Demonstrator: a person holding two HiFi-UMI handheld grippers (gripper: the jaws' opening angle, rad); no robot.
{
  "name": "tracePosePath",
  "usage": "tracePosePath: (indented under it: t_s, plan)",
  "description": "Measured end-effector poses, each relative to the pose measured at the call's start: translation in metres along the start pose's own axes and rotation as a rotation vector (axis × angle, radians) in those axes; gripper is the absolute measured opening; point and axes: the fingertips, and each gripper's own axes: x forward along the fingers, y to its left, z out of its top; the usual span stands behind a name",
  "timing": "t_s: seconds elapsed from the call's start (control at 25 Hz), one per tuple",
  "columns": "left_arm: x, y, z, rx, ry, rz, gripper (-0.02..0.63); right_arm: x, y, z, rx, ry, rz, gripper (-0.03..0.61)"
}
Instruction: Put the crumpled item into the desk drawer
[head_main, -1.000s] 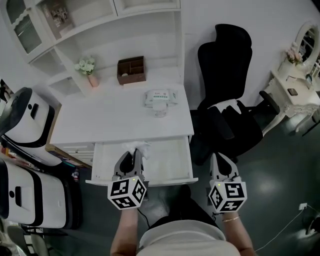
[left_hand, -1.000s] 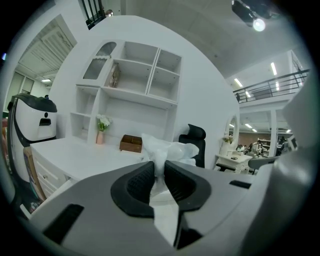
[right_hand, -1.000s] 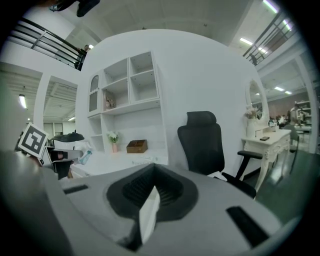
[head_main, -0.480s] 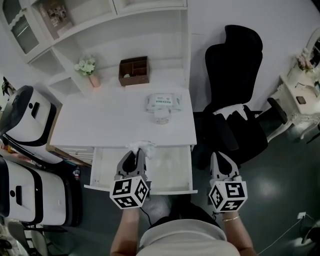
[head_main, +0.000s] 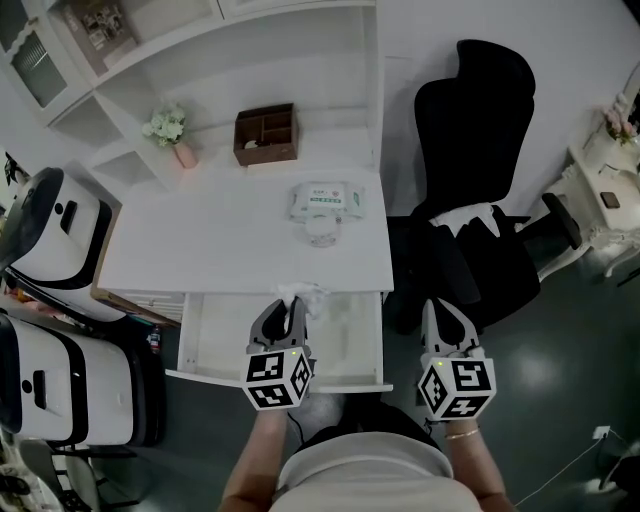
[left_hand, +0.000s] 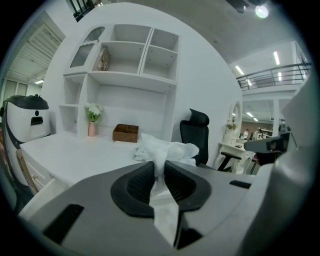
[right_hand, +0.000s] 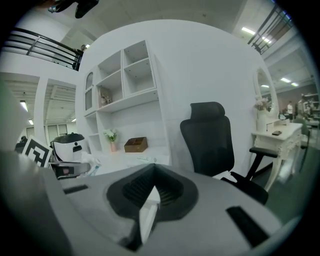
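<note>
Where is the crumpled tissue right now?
In the head view, the crumpled tissue is pinched in the left tongs, left of centre, over the back of the open drawer, by the desk front edge.

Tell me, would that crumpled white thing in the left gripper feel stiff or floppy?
Probably floppy and light: the crumpled tissue bunches into soft folds where the left gripper pinches it. It likely won't roll, just slump where dropped.

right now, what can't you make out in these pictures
- Head view: drawer floor under the left hand-held gripper and its tissue, covered by them.
- Head view: packet print, too small.
- Head view: what the brown box holds, too small.
- Left gripper view: the drawer, hidden behind that hand-held gripper's body.
</note>
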Motion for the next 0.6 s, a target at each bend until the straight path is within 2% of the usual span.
tracePosePath:
  t_s: [0.6]
  plan:
    - [0.044, -0.009, -0.098, 0.027, 0.266, -0.052, 0.057, 0.017, -0.006, -0.006, 0.011, 0.029, -0.004, 0.002]
